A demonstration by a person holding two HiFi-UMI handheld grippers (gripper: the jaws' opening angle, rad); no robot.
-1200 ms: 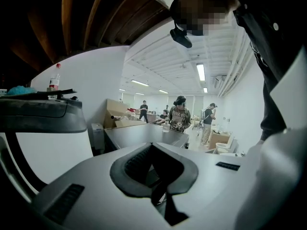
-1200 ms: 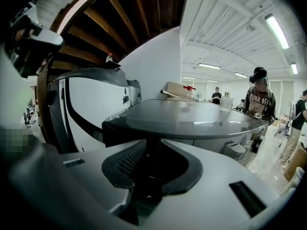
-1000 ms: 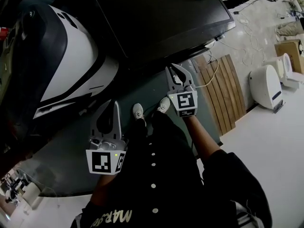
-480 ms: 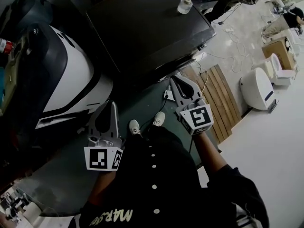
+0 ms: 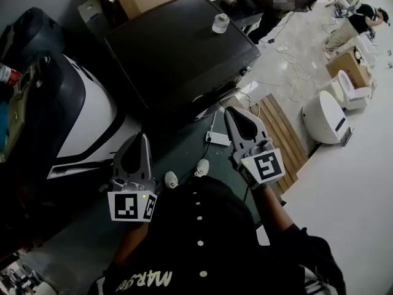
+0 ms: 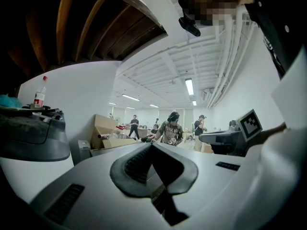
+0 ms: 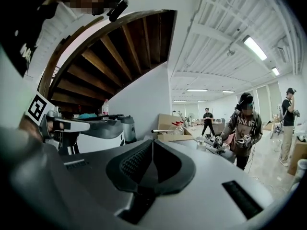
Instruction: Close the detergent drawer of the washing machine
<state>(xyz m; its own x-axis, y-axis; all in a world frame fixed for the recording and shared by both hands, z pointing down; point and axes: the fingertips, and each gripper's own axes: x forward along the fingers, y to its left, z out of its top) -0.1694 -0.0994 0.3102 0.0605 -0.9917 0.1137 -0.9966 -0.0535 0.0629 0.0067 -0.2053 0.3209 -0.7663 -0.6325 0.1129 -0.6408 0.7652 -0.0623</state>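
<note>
Black and white dominate the head view. A dark flat-topped machine (image 5: 178,48) fills the upper middle, and a white-and-dark curved machine (image 5: 86,121) sits at the left. I cannot tell which is the washing machine, and no view shows the detergent drawer.

The left gripper (image 5: 145,140) and right gripper (image 5: 231,112) both hang in the air, jaws closed on nothing, apart from either machine.

With the drawer unseen, a push could land on the wrong panel. It could also land off-centre, so the drawer skews and jams. A careless sweep might tip the small jar (image 5: 220,23) on the dark top, and the power strip (image 5: 212,139) on the floor by the shoes could trip a step forward.

Readable writing: "PUNK OFF" on a bystander's sweatshirt (image 7: 245,123), and "MAR" on the wearer's black shirt (image 5: 144,279).
</note>
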